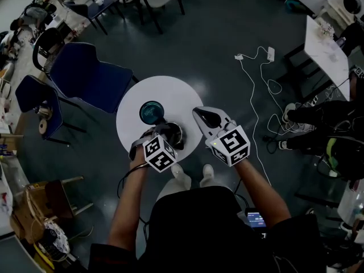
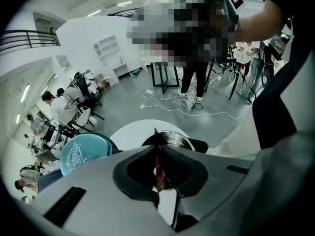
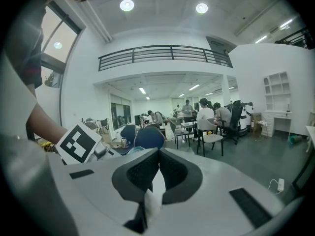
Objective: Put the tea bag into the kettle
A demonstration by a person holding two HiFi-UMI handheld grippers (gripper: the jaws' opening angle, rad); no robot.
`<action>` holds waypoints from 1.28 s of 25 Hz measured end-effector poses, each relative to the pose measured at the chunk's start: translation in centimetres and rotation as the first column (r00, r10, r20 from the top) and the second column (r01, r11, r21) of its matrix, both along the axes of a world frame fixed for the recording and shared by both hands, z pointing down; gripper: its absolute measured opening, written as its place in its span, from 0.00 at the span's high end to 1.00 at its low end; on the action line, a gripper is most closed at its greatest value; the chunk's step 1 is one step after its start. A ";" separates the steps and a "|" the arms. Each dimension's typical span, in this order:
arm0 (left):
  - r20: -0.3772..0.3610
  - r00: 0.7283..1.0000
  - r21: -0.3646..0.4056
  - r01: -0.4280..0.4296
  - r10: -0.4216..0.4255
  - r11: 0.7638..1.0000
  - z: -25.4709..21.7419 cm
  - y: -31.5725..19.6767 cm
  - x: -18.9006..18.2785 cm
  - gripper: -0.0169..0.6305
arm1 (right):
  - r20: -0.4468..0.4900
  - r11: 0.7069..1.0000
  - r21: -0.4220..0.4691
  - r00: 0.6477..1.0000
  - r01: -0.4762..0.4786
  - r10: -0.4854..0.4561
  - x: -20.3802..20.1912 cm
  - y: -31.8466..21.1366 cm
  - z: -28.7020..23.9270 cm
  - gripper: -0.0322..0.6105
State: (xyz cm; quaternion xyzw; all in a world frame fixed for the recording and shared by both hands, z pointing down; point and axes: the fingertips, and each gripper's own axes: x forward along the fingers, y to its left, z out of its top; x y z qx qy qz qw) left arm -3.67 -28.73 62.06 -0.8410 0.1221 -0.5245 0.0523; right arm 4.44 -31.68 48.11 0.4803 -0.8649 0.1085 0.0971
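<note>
A dark open kettle (image 1: pixel 174 134) stands on the round white table (image 1: pixel 170 92), near its front edge. My left gripper (image 1: pixel 162 134) is right over it. In the left gripper view that gripper (image 2: pixel 155 132) is shut on a thin red and dark tea bag (image 2: pixel 157 167), held edge-on above the kettle's round mouth (image 2: pixel 173 137). My right gripper (image 1: pixel 197 111) hovers just right of the kettle, pointing away from me. It (image 3: pixel 158 151) is shut on a small white scrap of paper (image 3: pixel 152 201) lodged between its pads.
A teal round lid or cup (image 1: pixel 152 112) sits on the table behind the kettle. Blue chairs (image 1: pixel 91 75) stand to the left. White cables (image 1: pixel 259 73) lie on the floor at the right, where a person (image 1: pixel 318 124) sits.
</note>
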 end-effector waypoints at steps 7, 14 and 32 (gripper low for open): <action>0.008 1.000 -0.031 0.002 -0.002 1.000 0.5 0.6 0.3 0.92 | -0.007 1.000 -0.005 1.000 0.007 -0.007 0.2 0.5 0.3 0.92; 0.030 1.000 -0.028 -0.004 0.005 1.000 2.0 0.7 0.2 0.92 | -0.012 1.000 -0.011 1.000 0.005 -0.005 0.3 0.6 0.5 0.92; -0.027 1.000 -0.015 0.001 -0.001 1.000 1.2 0.5 0.8 0.85 | -0.016 1.000 -0.020 1.000 0.015 -0.015 0.5 0.5 0.8 0.92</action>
